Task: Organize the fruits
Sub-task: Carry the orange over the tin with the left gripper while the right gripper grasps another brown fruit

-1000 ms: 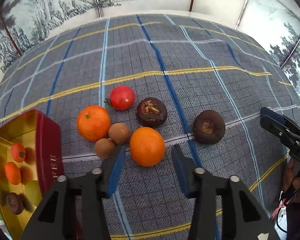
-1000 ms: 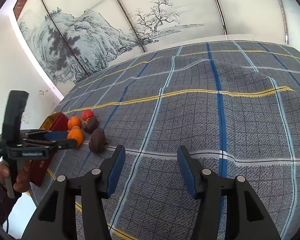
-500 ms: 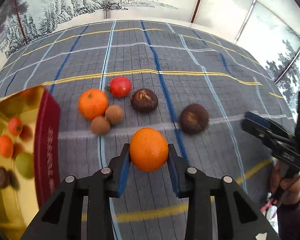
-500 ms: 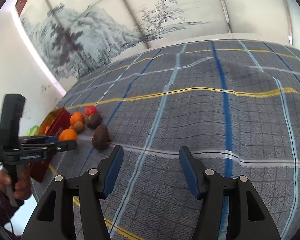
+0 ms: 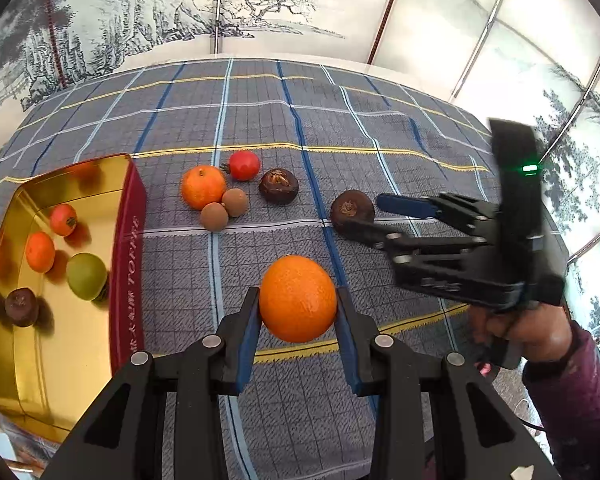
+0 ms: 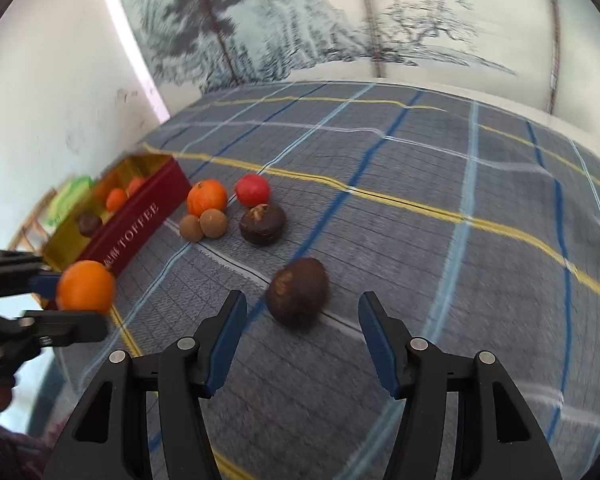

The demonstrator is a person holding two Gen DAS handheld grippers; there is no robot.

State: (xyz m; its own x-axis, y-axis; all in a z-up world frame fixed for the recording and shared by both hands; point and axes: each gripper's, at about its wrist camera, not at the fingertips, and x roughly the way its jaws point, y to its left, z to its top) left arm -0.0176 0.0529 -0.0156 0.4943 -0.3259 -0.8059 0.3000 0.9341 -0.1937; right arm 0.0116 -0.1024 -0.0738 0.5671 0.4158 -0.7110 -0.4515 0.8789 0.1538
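Note:
My left gripper [image 5: 297,320] is shut on a large orange [image 5: 297,298] and holds it above the cloth; the orange also shows in the right wrist view [image 6: 85,287]. My right gripper [image 6: 302,322] is open, its fingers on either side of a dark brown fruit [image 6: 298,292], which also shows in the left wrist view [image 5: 352,211]. On the cloth lie a smaller orange [image 5: 203,187], a red fruit [image 5: 244,165], two small brown fruits [image 5: 225,209] and another dark fruit [image 5: 279,185]. A red tin with a gold inside [image 5: 130,232] at the left holds several fruits.
A grey plaid cloth [image 5: 340,128] covers the table. Painted wall panels [image 5: 260,12] stand behind it. The tin's red wall [image 6: 140,226] lies left of the fruit cluster. A person's hand [image 5: 516,324] holds the right gripper at the right.
My left gripper closed on the large orange and lifted it off the cloth. My right gripper swung left and came in around the dark brown fruit.

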